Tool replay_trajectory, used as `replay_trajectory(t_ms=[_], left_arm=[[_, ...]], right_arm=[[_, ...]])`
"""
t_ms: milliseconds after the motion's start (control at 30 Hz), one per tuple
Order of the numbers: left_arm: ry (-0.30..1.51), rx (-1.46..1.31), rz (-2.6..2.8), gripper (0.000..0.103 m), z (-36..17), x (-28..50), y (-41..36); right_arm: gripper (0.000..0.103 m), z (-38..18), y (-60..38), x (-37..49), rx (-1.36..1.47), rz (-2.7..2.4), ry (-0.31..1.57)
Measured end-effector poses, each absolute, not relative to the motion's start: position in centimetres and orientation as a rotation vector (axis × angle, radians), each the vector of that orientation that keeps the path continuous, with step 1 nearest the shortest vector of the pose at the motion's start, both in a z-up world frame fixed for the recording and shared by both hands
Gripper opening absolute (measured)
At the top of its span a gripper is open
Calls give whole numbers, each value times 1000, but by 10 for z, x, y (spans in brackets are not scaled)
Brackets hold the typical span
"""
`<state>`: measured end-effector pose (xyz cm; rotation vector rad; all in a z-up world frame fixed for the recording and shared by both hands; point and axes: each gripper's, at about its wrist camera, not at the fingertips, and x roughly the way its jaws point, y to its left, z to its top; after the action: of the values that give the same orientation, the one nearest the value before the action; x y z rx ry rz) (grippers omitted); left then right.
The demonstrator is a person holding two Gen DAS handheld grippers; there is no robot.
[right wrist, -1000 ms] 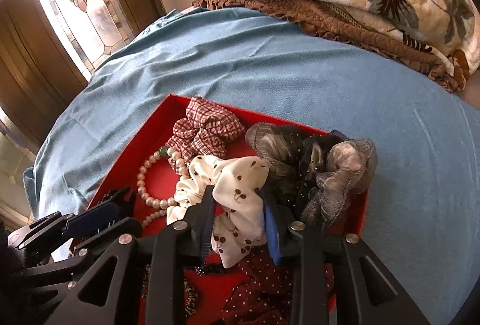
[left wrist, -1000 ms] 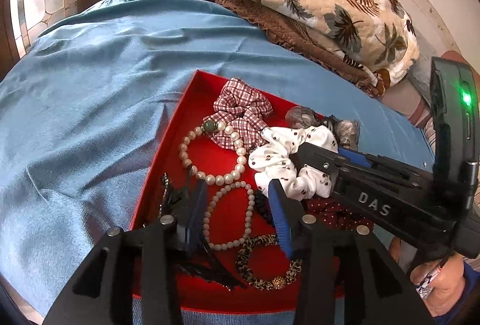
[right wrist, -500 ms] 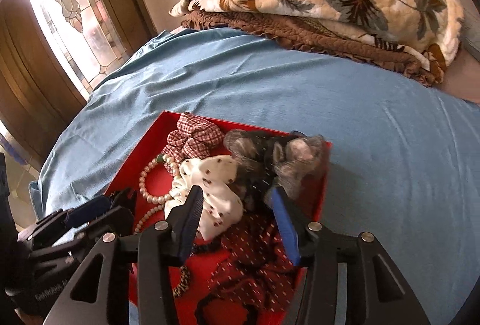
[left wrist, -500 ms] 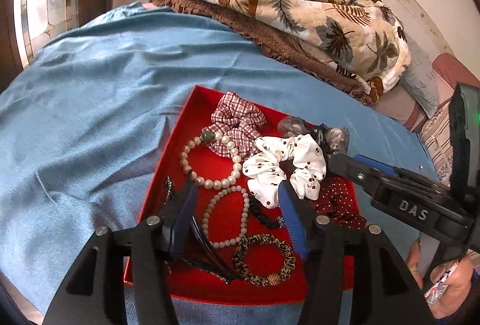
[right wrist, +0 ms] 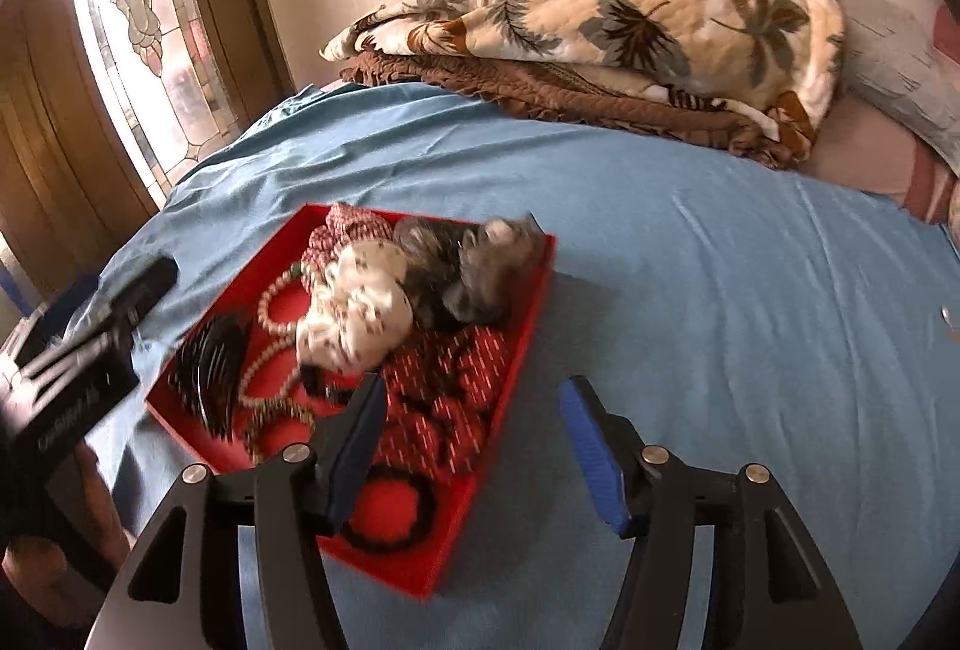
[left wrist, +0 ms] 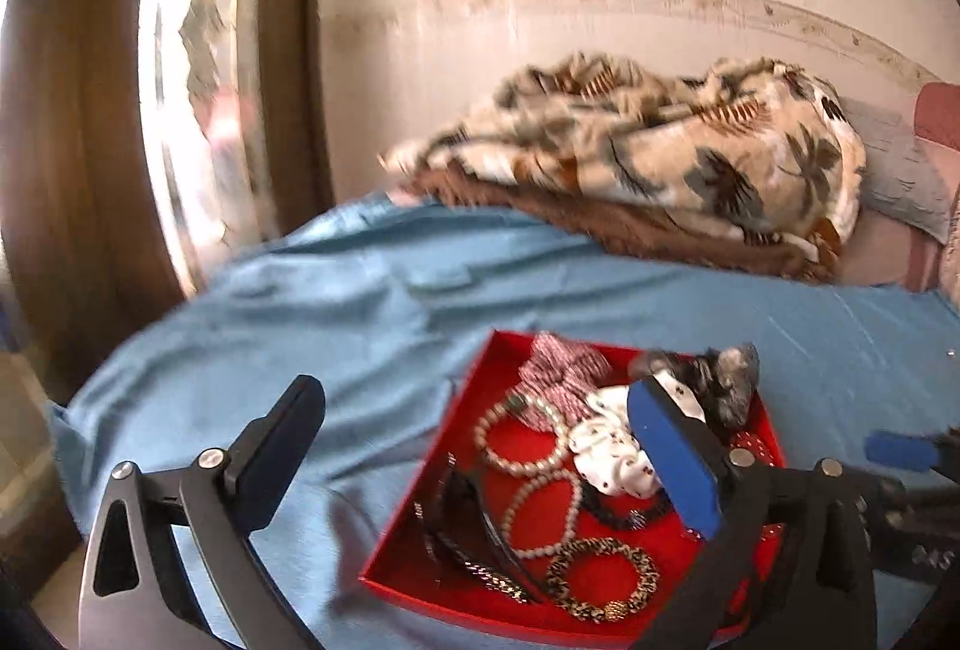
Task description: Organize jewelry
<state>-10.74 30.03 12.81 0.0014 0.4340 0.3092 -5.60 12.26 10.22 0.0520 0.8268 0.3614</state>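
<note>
A red tray (left wrist: 474, 392) of jewelry and hair accessories sits on a blue bedsheet (left wrist: 360, 302), holding two pearl bracelets (left wrist: 522, 440), a leopard-print bracelet (left wrist: 603, 578), a black hair claw (left wrist: 462, 524), a plaid scrunchie (left wrist: 561, 371), a white dotted scrunchie (left wrist: 612, 446), a grey scrunchie (left wrist: 714, 380) and a dark red dotted scrunchie (right wrist: 444, 392) at the near right corner. A black elastic band (right wrist: 390, 500) lies at the tray's near end in the right wrist view.

The left gripper (left wrist: 480, 452) hangs above the tray's left edge, jaws spread wide and gripping nothing: one finger over bare sheet, the blue-padded finger over the white scrunchie. The right gripper (right wrist: 471, 440) hovers over the tray's right rim, jaws likewise spread and empty, its left finger above the dotted red fabric, its right finger above the sheet.

Compared with a second ago, both tools have pulled back and risen from the tray, and their jaws have widened; the right gripper, which then pinched the white scrunchie, has released it. The tray's contents lie much as before. Both views carry motion blur.

Behind the tray, a leaf-print quilt (right wrist: 630, 8) lies folded on a brown blanket (right wrist: 540, 92) beside a stained-glass window (right wrist: 138, 32).
</note>
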Motion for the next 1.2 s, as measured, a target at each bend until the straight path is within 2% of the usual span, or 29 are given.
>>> replay_trajectory(t_ms=[133, 300, 700, 1200], left_arm=[[385, 46, 357, 103, 129, -133, 288], [430, 103, 378, 103, 123, -161, 265], [390, -48, 414, 103, 166, -222, 267], [505, -35, 343, 103, 167, -231, 244]], right_arm=[[68, 98, 112, -75, 73, 354, 831], [70, 96, 102, -98, 55, 346, 810], [78, 110, 91, -145, -25, 346, 692], [82, 114, 88, -169, -23, 355, 668]])
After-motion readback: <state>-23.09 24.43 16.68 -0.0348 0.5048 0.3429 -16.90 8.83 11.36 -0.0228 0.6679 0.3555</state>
